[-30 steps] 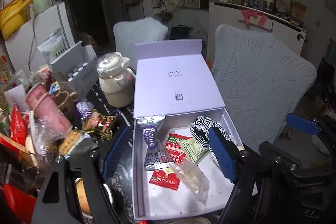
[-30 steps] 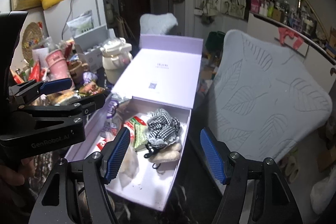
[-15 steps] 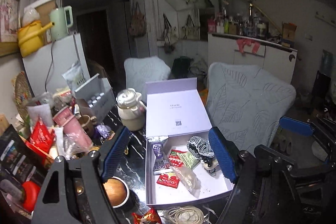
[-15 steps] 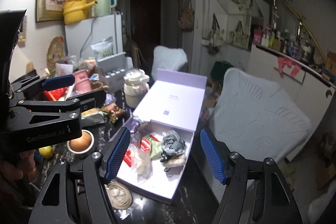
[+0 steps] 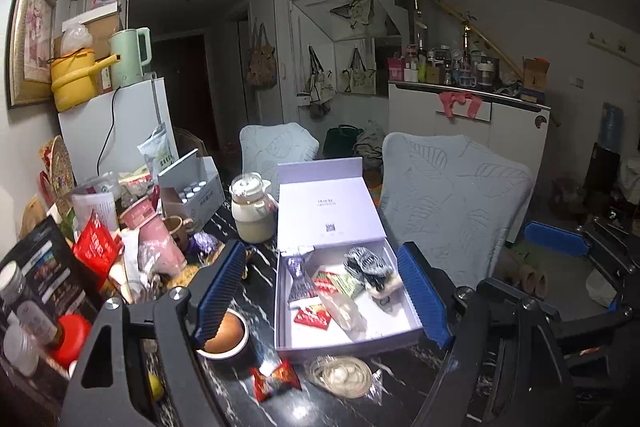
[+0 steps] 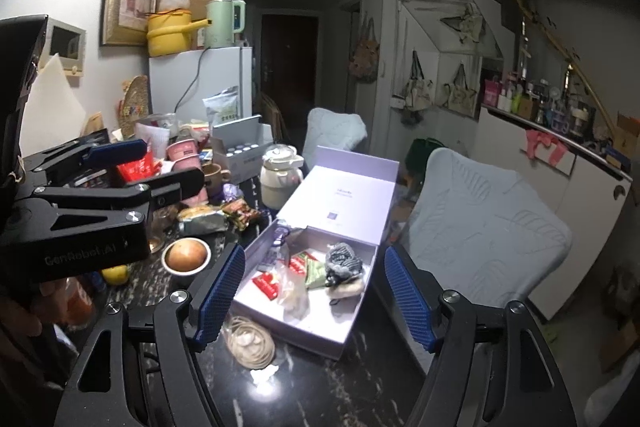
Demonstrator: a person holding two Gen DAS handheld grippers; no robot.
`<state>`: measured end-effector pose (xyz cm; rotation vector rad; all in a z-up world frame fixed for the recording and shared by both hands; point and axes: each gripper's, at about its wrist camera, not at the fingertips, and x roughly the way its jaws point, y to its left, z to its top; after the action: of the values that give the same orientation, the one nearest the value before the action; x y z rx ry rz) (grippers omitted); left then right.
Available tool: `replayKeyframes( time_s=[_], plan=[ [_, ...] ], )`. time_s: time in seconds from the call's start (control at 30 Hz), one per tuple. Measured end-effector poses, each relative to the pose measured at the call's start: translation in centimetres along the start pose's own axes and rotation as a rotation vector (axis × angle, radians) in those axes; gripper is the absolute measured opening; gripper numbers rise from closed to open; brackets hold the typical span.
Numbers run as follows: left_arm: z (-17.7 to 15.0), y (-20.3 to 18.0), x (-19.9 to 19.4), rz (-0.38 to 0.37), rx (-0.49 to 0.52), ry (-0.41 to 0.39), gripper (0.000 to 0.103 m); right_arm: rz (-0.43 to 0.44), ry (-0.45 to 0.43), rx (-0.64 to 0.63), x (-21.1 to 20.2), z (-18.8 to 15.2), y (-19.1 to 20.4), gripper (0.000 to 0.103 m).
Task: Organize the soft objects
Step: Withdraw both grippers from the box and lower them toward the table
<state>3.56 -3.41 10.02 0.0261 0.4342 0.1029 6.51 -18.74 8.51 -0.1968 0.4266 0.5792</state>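
Note:
An open lilac box [image 5: 400,339] lies on the dark marble table with its lid [image 5: 326,211] folded back. Inside lie a black-and-white checked cloth [image 5: 366,265] on a beige fuzzy piece [image 5: 387,285], red and green snack packets [image 5: 312,317], a clear bag [image 5: 344,309] and a purple packet [image 5: 298,275]. My left gripper [image 5: 320,287] hovers open, back from the box's near side, holding nothing. My right gripper [image 6: 316,291] hangs above the box's near right corner, its jaws opening with nothing between them. In the right wrist view the checked cloth [image 6: 342,259] shows in the box [image 6: 304,327].
A coiled cord in plastic [image 5: 344,375], a red snack [image 5: 276,379] and a bowl [image 5: 224,337] lie in front of the box. Packets, cups and a cream teapot [image 5: 252,215] crowd the table's left side. A leaf-patterned chair [image 5: 452,203] stands right of the box.
Both grippers have drawn back and up from the box, which now looks smaller and farther off. The box's contents have not moved.

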Motion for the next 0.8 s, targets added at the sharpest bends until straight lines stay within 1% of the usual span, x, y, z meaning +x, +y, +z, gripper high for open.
replayKeyframes(
  time_s=[0.17, 0.33, 0.57, 0.7, 0.8],
  plan=[
    [-2.2, -0.2, -2.0, -0.008, -0.009, 0.008, 0.078, 0.008, -0.012, -0.012, -1.8, -1.6, 1.2, 0.073],
    [-5.0, -0.4, -3.3, -0.011, -0.018, 0.048, 0.078, 0.029, -0.003, -0.011, -3.2, -3.8, 2.4, 0.073],
    [-8.9, -0.1, -3.8, -0.025, -0.039, 0.126, 0.078, 0.069, 0.052, 0.012, -3.4, -7.2, 3.7, 0.073],
    [-11.1, 0.4, -3.6, -0.045, -0.079, 0.177, 0.078, 0.109, 0.084, 0.043, -3.0, -8.9, 4.1, 0.073],
    [-12.6, 0.9, -3.3, -0.047, -0.098, 0.207, 0.078, 0.131, 0.113, 0.05, -2.4, -10.2, 4.5, 0.073]
  ],
)
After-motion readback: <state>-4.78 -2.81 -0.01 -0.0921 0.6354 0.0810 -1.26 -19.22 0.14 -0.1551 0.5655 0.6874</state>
